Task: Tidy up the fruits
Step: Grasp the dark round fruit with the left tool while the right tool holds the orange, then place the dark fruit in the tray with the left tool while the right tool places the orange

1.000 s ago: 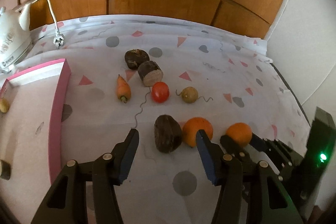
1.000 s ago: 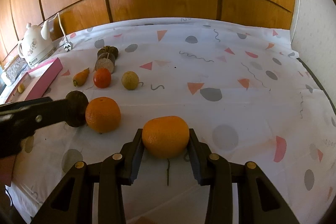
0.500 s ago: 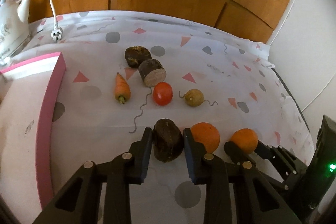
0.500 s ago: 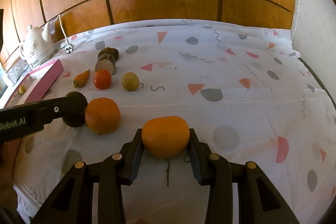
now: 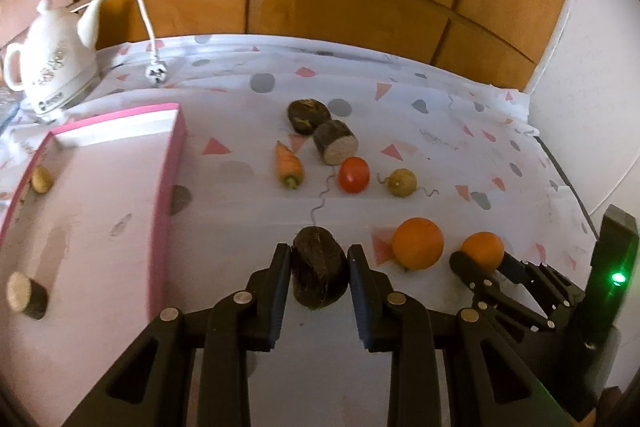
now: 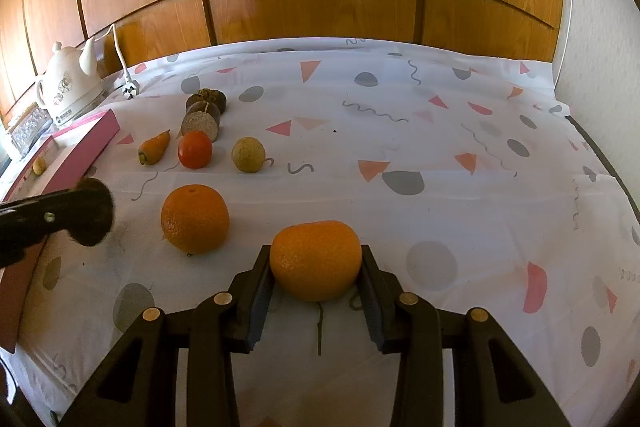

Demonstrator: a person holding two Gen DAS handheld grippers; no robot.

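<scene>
Caught just after closing the left claw (image 5: 318, 253) on a dark, rough-skinned root chunk (image 5: 319, 277), pads now pressed to both flanks instead of standing wide either side as a second ago. Drawn since then toward the pink tray (image 5: 172, 187) and away from the loose orange (image 5: 418, 243), with bare cloth now between the two. Not yet over the tray's near wall. Impossible to tell whether lifted clear of the counter (image 6: 400, 131) or slid across it. Farther from the tray, beyond the loose orange: the right claw (image 6: 315, 251) pinching a second, flatter orange (image 6: 315, 261), unmoved and low over the cloth. Already inside the tray: a small pale round tuber (image 5: 41, 179) and a cut stub of root (image 5: 26, 295). Left waiting beyond the tray's long side: a carrot (image 5: 289, 165), a tomato (image 5: 353, 174), a yellowish round fruit (image 5: 402, 182) and two more dark root pieces (image 5: 320, 131). Judging by this, one sorting move under way, with the chunk probably headed for the tray beside its cut twin, and the oranges seemingly kept apart as fruit. Most of the sorting still to do.
</scene>
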